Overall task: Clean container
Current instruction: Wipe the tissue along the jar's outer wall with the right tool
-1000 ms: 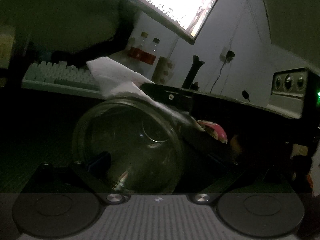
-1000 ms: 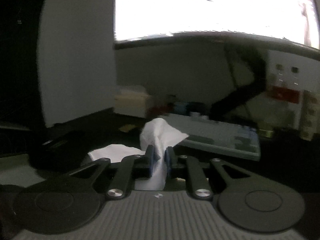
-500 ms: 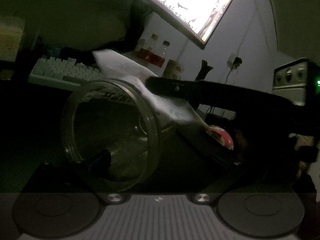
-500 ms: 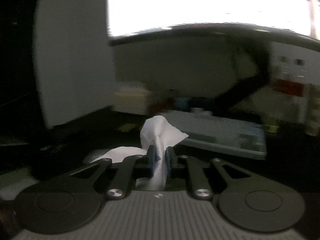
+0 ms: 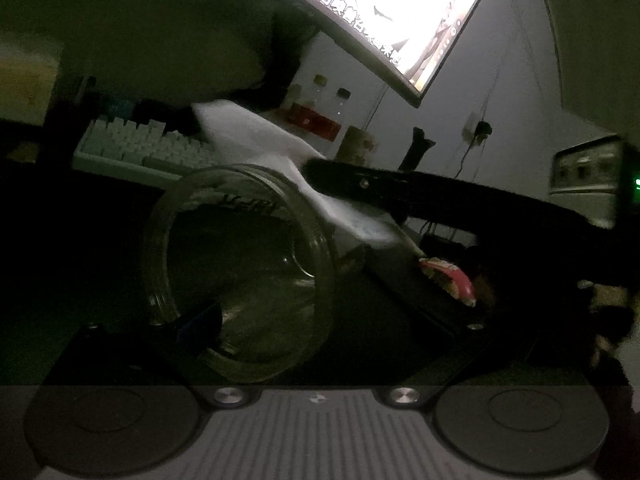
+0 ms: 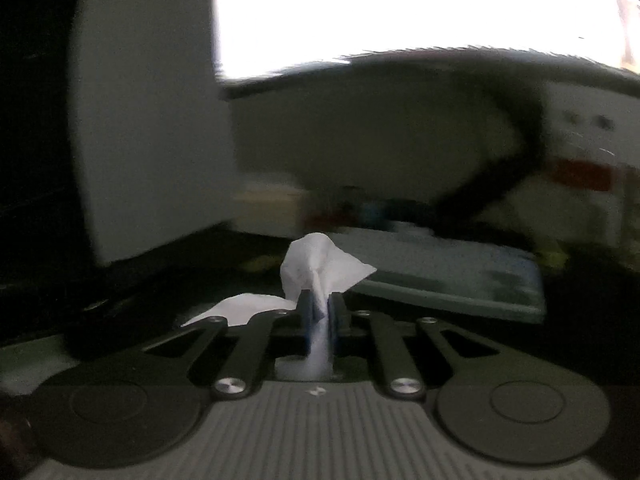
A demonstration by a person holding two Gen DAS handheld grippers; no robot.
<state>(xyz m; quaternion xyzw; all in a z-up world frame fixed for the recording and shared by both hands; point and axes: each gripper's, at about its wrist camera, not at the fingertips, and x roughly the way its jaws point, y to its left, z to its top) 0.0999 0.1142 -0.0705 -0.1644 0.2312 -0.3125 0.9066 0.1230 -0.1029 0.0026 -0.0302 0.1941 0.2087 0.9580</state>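
Since earlier, jar (image 5: pixel 240 272) tilted leftward in left tool (image 5: pixel 316 320), clamped across it; right tool (image 6: pixel 320 312), pinching tissue (image 6: pixel 320 268), lies above-right, outside its mouth.

The left tool's right finger is lost in darkness beside the jar (image 5: pixel 240 276); keyboard (image 6: pixel 448 276) and far clutter blurred in the right view

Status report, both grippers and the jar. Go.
Left gripper shut on glass jar, mouth toward camera. Right gripper shut on white tissue, outside the jar. Nothing blocking.
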